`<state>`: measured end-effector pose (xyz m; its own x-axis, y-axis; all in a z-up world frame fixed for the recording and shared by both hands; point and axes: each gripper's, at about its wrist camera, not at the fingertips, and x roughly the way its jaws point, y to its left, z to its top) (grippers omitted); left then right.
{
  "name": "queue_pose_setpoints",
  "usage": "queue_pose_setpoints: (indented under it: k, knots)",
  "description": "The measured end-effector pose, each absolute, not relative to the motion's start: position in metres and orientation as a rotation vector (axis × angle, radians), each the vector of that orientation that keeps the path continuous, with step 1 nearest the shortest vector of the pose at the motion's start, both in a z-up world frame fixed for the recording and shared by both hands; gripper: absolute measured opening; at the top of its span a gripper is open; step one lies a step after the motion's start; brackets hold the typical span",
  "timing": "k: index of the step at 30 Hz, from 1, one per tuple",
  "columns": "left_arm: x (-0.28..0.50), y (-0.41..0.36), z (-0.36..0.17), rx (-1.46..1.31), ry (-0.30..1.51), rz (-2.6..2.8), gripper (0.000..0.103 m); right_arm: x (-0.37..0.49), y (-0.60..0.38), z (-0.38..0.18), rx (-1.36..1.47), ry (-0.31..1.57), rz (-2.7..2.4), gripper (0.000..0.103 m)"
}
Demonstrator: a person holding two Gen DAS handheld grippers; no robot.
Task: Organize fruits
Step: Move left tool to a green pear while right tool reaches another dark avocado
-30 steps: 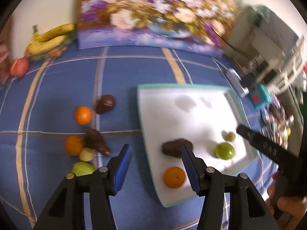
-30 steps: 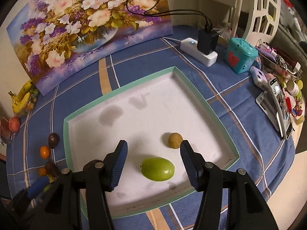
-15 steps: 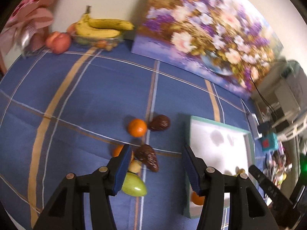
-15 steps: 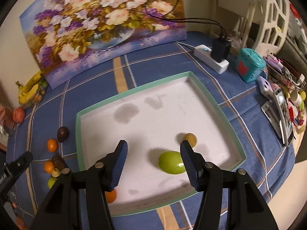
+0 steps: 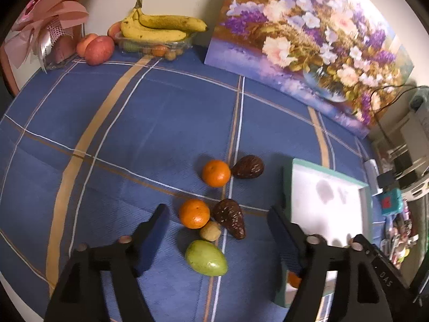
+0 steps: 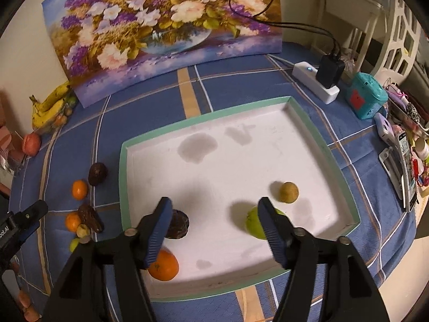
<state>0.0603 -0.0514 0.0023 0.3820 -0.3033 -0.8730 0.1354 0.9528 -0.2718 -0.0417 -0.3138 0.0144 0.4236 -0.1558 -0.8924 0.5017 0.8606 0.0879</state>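
A white tray with a green rim (image 6: 316, 131) (image 5: 288, 185) holds an orange (image 6: 164, 266), a dark brown fruit (image 6: 178, 225), a green fruit (image 6: 253, 225) and a small tan fruit (image 6: 288, 192). On the blue cloth left of the tray lie two oranges (image 5: 216, 173) (image 5: 194, 213), two dark brown fruits (image 5: 248, 167) (image 5: 230, 217), a small tan fruit (image 5: 210, 231) and a green fruit (image 5: 206, 257). My left gripper (image 5: 219, 237) is open, above this loose cluster. My right gripper (image 6: 214, 228) is open and empty, above the tray's near half.
Bananas on a clear container (image 5: 158, 28), peaches (image 5: 97, 49) and a pink gift box (image 5: 51, 32) stand at the back left. A flower painting (image 6: 161, 26) leans on the wall. A power strip (image 6: 316, 83), a teal box (image 6: 366, 95) and clutter sit right of the tray.
My left gripper has swung left from over the tray to over the loose fruits on the cloth. My right gripper has drawn back and shifted left over the tray. Both stay open.
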Motion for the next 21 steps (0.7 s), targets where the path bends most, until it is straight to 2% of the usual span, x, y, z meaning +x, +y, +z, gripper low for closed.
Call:
queue_pose_setpoints:
  k: [5,7,12,21]
  knots:
    - [0.061,-0.053,-0.004,-0.142,1.148,-0.275,0.093,-0.040,-0.310,0.010,0.359,1.069,-0.413,0.073]
    - [0.061,-0.053,-0.006,-0.138,1.147,-0.271,0.098,-0.039,-0.309,0.009,0.358,1.067,-0.412,0.084]
    - [0.062,-0.053,-0.008,-0.125,1.144,-0.265,0.103,-0.038,-0.307,0.008,0.353,1.061,-0.410,0.084]
    - [0.059,-0.050,-0.007,-0.131,1.119,-0.267,0.103,-0.034,-0.296,0.011,0.315,1.033,-0.385,0.084]
